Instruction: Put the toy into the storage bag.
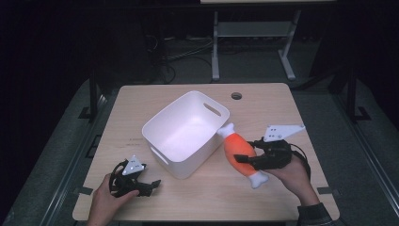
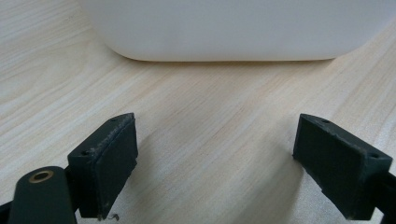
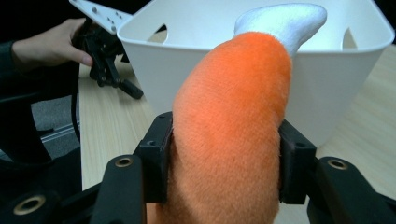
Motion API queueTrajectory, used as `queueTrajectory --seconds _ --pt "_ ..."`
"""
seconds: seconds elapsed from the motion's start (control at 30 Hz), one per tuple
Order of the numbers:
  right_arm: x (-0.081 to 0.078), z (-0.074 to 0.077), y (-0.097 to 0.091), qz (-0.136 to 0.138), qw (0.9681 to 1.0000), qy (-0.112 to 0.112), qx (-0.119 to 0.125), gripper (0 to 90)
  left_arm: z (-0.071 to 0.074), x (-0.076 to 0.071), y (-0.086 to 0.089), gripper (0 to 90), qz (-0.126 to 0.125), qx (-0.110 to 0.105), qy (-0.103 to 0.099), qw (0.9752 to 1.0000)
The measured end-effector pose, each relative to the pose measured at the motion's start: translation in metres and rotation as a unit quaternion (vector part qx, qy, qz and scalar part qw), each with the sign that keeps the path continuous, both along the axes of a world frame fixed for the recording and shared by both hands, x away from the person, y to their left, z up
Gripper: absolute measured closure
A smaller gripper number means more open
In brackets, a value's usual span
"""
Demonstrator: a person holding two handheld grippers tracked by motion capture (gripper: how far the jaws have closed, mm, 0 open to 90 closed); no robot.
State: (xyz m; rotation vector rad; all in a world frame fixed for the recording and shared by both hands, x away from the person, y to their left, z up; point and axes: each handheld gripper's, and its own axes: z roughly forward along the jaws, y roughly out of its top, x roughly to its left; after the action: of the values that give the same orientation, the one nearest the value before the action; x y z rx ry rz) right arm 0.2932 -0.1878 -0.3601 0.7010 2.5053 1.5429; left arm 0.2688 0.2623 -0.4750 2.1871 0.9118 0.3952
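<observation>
Two claws are seen: the right claw is clamped on a fuzzy orange plush toy with white ends. The left claw is held wide apart, empty, over the wood-grain counter near a smooth white tub.

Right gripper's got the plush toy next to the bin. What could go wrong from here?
1. The right gripper clamps the orange plush toy mid-body; soft fabric may slip or sag.
2. The toy's white tip sits against the white bin rim and could nudge it.
3. The left gripper is open, not bracing the bin.
</observation>
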Motion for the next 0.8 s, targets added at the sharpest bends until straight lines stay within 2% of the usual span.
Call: queueTrajectory --seconds 0.3,0.63,0.8 --pt "0.007 0.015 0.006 0.003 0.9997 -0.02 0.014 48.0 0.0 0.0 0.0 12.9 0.0 0.0 0.0 1.0" --pt "0.018 0.025 0.014 0.007 0.999 -0.035 0.027 47.9 0.0 0.0 0.0 12.9 0.0 0.0 0.0 1.0" --pt "0.024 0.029 0.021 0.013 0.9988 -0.039 0.026 47.9 0.0 0.0 0.0 12.9 0.0 -0.001 -0.001 1.0"
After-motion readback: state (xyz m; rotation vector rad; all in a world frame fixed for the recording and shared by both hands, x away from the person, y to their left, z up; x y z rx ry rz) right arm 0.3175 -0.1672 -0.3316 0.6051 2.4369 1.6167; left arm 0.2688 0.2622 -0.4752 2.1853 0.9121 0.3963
